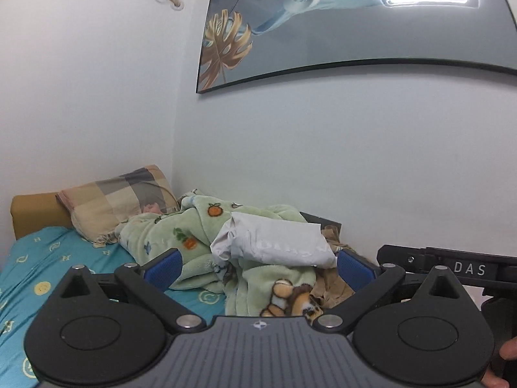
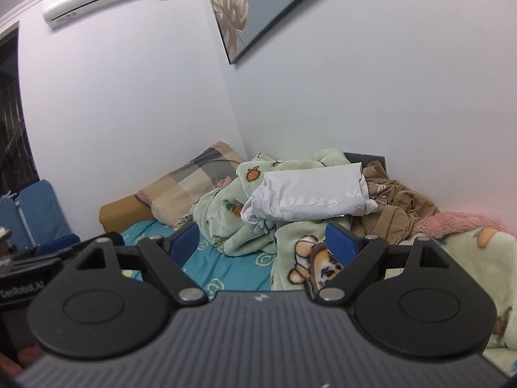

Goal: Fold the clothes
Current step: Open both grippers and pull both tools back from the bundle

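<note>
A folded white garment with pale lettering lies on top of a crumpled green cartoon blanket at the far side of the bed. It also shows in the right wrist view on the same blanket. A crumpled brown garment lies to its right against the wall. My left gripper is open and empty, held above the bed short of the pile. My right gripper is open and empty too, also short of the pile. The right gripper's body shows at the right edge of the left wrist view.
The bed has a teal patterned sheet. A checked pillow leans on a mustard headboard at the left. A pink fluffy item lies at the right. White walls close the far side, with a framed picture above.
</note>
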### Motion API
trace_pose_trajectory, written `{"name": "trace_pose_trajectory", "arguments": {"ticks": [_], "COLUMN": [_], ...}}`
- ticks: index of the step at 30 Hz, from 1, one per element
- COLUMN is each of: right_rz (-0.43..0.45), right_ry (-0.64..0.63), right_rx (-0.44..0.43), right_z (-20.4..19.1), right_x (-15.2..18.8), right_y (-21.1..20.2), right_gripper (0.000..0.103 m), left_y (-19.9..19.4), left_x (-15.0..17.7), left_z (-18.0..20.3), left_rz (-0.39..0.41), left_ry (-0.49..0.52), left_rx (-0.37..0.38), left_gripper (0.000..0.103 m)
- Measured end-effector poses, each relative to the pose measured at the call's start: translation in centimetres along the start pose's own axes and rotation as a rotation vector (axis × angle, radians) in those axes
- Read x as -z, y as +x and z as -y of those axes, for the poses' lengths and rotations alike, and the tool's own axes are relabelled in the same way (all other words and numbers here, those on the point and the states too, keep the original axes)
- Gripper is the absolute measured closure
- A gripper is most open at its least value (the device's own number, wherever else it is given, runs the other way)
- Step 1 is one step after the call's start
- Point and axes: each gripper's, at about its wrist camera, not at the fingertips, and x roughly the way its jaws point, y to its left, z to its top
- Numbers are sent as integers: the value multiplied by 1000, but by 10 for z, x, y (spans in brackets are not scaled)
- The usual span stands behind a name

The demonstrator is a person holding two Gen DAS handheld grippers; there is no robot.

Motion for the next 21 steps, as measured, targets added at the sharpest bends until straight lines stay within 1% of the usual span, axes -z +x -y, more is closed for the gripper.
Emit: {"name": "trace_pose_trajectory", "arguments": {"ticks": [3,9,17,21], "right_rz": [24,70,48,40], "right_ry": [-36,-85,-77,-87], "right_rx": [3,19,32,33], "right_z": [-7,-13,-9,-12], "right_x": [8,9,15,18], "right_y": [-9,-14,-5,-4], "right_gripper": [16,16,16,16], "left_y": [-10,-14,-14,-16], "left_x": [8,14,19,21], "left_z": [5,7,-1,-3], "left_rz": [14,17,13,12], "left_ry": [3,-1,-18,-19], "left_rx": [-9,-27,-45,-42], "left_gripper": [0,0,0,0]}}
